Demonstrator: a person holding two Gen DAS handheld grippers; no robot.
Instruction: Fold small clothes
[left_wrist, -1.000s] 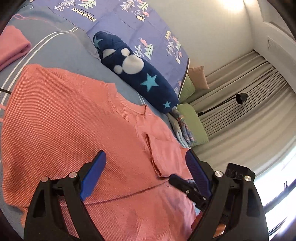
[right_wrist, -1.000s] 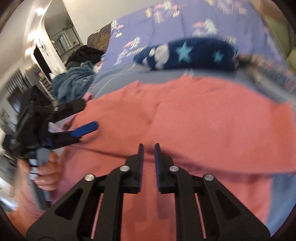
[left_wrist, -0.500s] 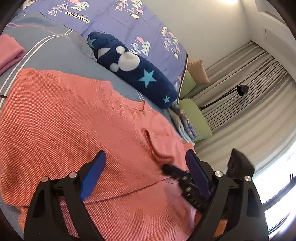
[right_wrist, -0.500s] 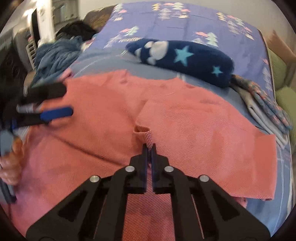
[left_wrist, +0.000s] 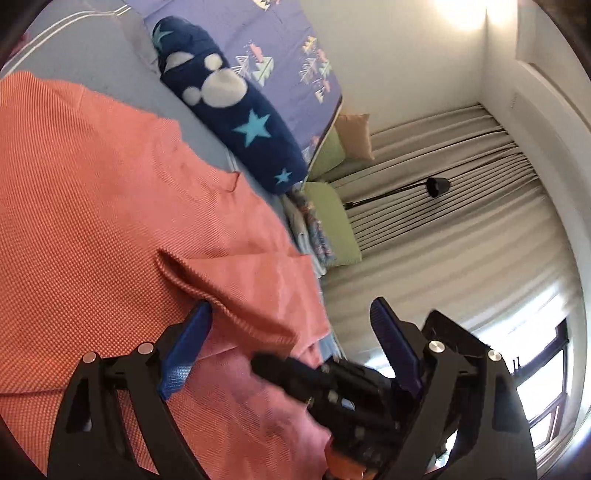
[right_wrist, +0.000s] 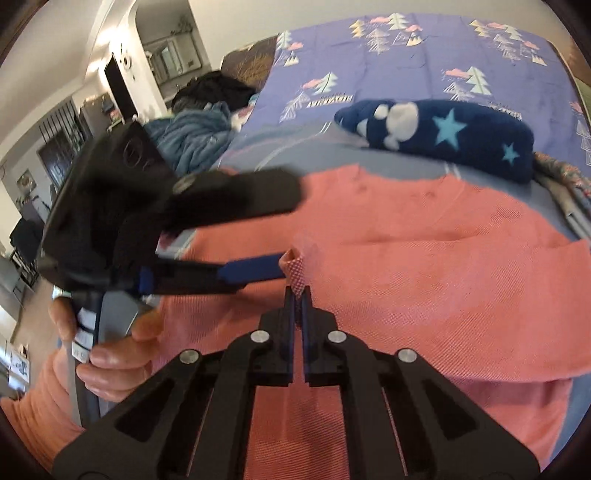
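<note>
A coral-pink knit garment (left_wrist: 92, 206) lies spread on the bed, also in the right wrist view (right_wrist: 424, 280). My right gripper (right_wrist: 297, 295) is shut on a pinched fold of the garment (right_wrist: 295, 271) and lifts it slightly. My left gripper (left_wrist: 291, 332) is open, its blue pads on either side of the raised fold edge (left_wrist: 236, 314). In the right wrist view the left gripper (right_wrist: 229, 236) reaches in from the left, its lower blue finger (right_wrist: 255, 269) touching the pinched fold.
A navy star-patterned roll (left_wrist: 236, 110) lies on a purple tree-print quilt (right_wrist: 424, 62) behind the garment. A blue blanket heap (right_wrist: 192, 136) is at the far left. Green cushions (left_wrist: 328, 229), curtains and a lamp (left_wrist: 436, 186) lie to the right.
My right gripper has shut on a fold of the garment and raised it. My left gripper has moved right and in toward that fold, staying open.
</note>
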